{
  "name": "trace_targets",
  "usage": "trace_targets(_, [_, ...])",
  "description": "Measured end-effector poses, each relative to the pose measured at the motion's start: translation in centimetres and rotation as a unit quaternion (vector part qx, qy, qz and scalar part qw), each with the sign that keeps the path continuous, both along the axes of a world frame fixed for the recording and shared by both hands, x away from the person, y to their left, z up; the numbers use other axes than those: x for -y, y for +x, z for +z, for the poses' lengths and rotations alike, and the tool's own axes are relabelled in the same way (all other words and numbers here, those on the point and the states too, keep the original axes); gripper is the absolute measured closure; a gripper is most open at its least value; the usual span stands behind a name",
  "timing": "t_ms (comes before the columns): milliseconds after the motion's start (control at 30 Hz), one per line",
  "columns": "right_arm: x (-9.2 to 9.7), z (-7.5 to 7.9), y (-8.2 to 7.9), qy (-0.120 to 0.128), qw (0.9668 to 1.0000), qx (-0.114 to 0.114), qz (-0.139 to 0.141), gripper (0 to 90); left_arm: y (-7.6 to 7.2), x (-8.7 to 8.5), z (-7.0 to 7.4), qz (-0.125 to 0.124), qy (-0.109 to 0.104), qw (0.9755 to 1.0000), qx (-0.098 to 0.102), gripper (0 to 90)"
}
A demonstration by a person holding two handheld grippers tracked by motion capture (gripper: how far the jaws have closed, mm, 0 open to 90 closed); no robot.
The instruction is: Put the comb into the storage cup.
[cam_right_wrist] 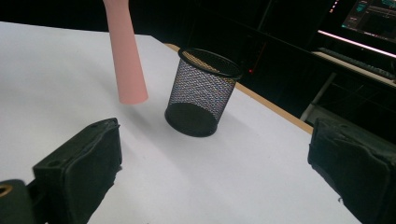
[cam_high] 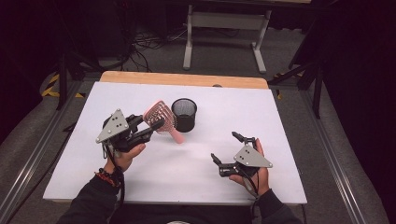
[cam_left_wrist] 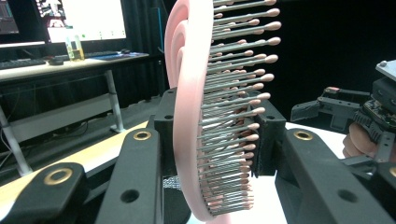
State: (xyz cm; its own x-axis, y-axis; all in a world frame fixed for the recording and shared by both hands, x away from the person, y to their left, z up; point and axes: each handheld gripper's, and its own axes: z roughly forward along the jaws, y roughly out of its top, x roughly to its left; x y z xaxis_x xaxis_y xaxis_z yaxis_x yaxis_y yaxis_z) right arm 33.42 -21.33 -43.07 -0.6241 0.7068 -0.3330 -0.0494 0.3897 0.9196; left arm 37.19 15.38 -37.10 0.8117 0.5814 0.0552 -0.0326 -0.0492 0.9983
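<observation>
High view: left claw (cam_high: 148, 127) clamped on pink brush (cam_high: 161, 116) head, held above surface (cam_high: 280, 121) beside mesh cup (cam_high: 185, 114); right claw (cam_high: 229, 149) apart, empty; risk: handle clips rim, tipping cup.

The high view looks forward and down from above the person's side, taking in the whole white worktop (cam_high: 196, 186) from some way off. The left claw's camera sits very close to the pink hairbrush (cam_left_wrist: 205, 116), facing across the worktop towards a desk with screens. The right claw's camera looks low over the worktop at the mesh cup (cam_right_wrist: 201, 93). All three share the hairbrush.
</observation>
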Motion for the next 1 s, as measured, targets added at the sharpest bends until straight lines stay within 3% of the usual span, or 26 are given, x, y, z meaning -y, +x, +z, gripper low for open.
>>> trace_targets(233, [0.0,-0.6,0.0,-0.015,0.9998,-0.005,-0.007,3.8,0.0,0.0,1.1,-0.001,-0.001,1.0000,0.010,63.6])
trace_targets(533, [0.0,-0.7,0.2,-0.016,0.9998,-0.007,-0.005,4.5,0.0,0.3,3.4,-0.008,0.009,0.9995,0.030,63.6])
trace_targets(1000, [-0.1,-0.6,0.1,-0.016,0.9998,-0.008,-0.008,5.2,0.9,0.9,5.9,-0.006,0.019,0.9990,0.040,63.6])
